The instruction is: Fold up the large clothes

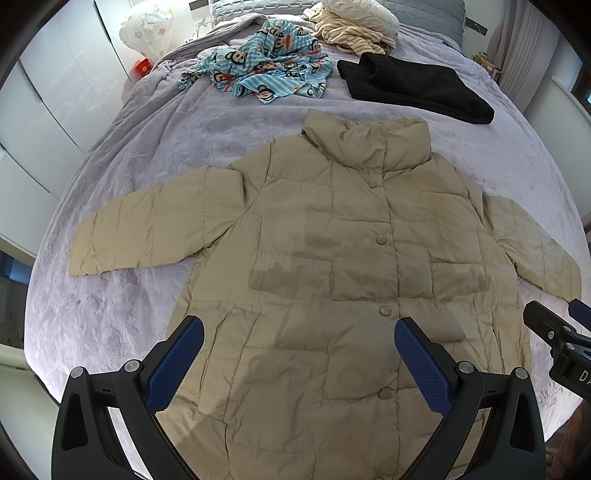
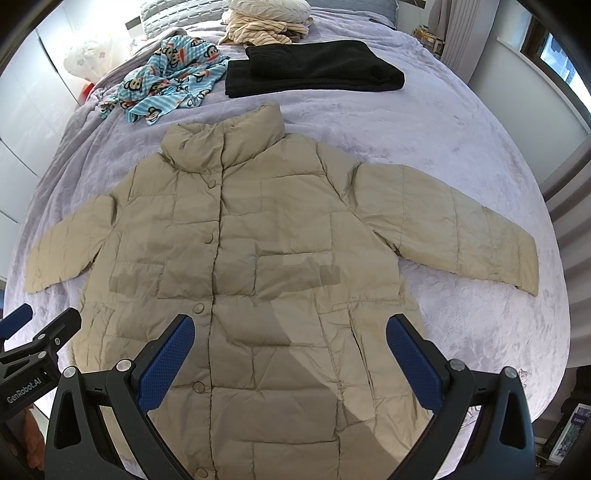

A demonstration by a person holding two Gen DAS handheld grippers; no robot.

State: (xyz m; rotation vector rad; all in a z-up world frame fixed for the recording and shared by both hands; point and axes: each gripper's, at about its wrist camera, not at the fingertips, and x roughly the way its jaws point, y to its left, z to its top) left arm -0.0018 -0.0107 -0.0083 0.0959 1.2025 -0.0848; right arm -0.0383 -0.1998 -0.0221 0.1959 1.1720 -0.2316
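A beige quilted jacket (image 1: 332,258) (image 2: 258,258) lies flat and buttoned on the lilac bed cover (image 1: 147,155), collar toward the headboard, both sleeves spread out sideways. My left gripper (image 1: 299,328) hovers open above the jacket's lower front, near the hem, with nothing between its blue pads (image 1: 184,354). My right gripper (image 2: 290,328) also hangs open over the lower front, a little to the right of the button line. Each gripper shows at the edge of the other's view: the right gripper (image 1: 554,332), the left gripper (image 2: 37,332).
A folded black garment (image 1: 413,86) (image 2: 310,68) lies beyond the collar. A blue monkey-print cloth (image 1: 266,66) (image 2: 166,79) and striped beige clothes (image 1: 351,33) are heaped near the pillows (image 1: 362,11). White wardrobes (image 1: 55,92) flank the left; a window (image 2: 561,62) at right.
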